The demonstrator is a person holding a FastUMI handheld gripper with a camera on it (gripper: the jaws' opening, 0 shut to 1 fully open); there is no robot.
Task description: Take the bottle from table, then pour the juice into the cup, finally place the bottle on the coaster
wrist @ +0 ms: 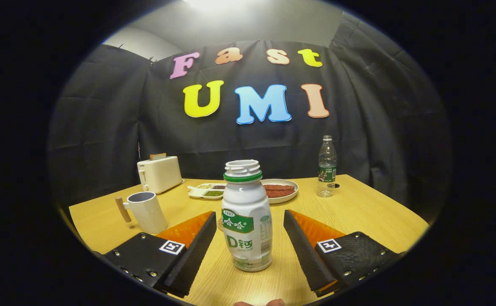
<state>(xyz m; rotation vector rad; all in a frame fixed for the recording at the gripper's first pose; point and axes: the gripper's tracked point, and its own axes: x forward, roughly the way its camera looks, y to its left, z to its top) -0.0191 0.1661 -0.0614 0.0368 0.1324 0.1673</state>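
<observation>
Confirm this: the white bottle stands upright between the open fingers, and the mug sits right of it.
Wrong side. In the gripper view the mug sits left of the white bottle, which stands upright between the open hand-held gripper fingers.

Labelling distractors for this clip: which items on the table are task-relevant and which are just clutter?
Job:
- white bottle, uncapped, upright between the open fingers of the hand-held gripper, untouched
- cup with wooden handle, beyond the left finger

Clutter:
- toaster
- divided tray
- plate of reddish food
- clear water bottle

The coaster cannot be made out.
</observation>
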